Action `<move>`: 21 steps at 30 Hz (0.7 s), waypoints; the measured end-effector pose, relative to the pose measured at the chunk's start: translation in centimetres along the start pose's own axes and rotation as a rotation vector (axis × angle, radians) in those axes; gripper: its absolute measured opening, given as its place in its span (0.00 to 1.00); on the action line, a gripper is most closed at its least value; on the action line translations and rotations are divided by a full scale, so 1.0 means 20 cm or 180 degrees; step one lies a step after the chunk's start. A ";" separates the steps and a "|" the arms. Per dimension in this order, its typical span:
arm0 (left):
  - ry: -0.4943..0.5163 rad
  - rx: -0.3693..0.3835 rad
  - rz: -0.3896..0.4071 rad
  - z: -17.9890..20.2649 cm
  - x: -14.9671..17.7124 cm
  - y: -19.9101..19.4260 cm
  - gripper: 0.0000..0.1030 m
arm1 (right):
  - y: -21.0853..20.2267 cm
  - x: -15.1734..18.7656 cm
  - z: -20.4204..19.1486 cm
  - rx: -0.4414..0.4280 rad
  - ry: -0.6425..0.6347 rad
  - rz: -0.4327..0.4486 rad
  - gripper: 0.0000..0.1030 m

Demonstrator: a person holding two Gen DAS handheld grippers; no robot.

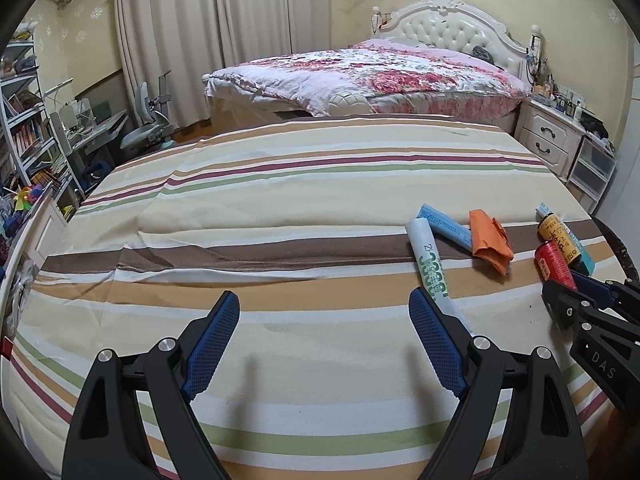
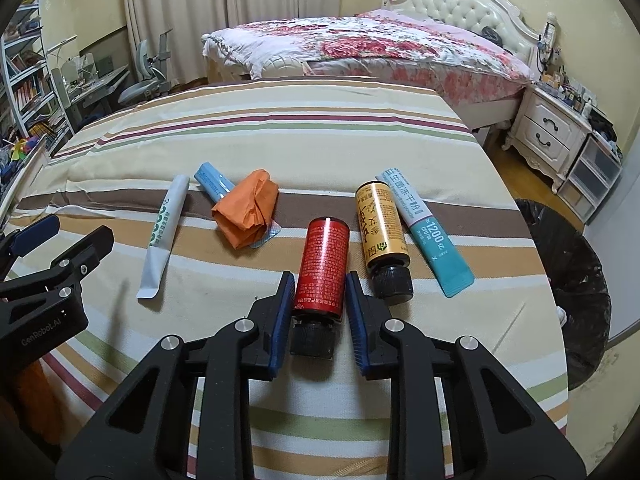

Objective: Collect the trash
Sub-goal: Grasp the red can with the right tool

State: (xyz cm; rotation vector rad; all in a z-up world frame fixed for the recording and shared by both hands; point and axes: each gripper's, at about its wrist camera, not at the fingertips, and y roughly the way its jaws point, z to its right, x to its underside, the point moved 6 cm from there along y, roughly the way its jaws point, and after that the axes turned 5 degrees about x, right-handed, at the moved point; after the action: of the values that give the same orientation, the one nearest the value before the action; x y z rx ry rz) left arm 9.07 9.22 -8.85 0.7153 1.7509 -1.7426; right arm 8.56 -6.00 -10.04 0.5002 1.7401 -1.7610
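Observation:
Trash lies on a striped bed sheet (image 2: 280, 128). In the right wrist view my right gripper (image 2: 319, 286) has its blue pads on both sides of a red bottle (image 2: 323, 260) with a black cap, lying on the sheet. Beside it lie a yellow bottle (image 2: 382, 224), a teal and white tube (image 2: 424, 232), crumpled orange paper (image 2: 248, 210), a blue tube (image 2: 212, 180) and a white tube with green print (image 2: 164, 228). My left gripper (image 1: 324, 312) is open and empty above the sheet, its right finger next to the white tube (image 1: 430, 264).
A black-lined trash bin (image 2: 568, 280) stands on the floor right of the bed. A second bed with a floral quilt (image 2: 360, 44) lies behind. A white nightstand (image 2: 548, 128) is at the right; desk, chair and bookshelves (image 1: 32, 120) at the left.

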 end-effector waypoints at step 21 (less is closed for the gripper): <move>0.0220 0.0369 -0.0193 0.21 0.00 0.10 0.45 | 0.00 0.01 0.03 -0.0135 0.0030 0.0025 0.24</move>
State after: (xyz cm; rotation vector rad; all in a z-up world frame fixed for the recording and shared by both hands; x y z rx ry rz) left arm 10.56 5.12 -10.20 0.7875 1.7448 -1.8934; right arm 8.39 -6.68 -10.12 0.4973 1.7759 -1.7153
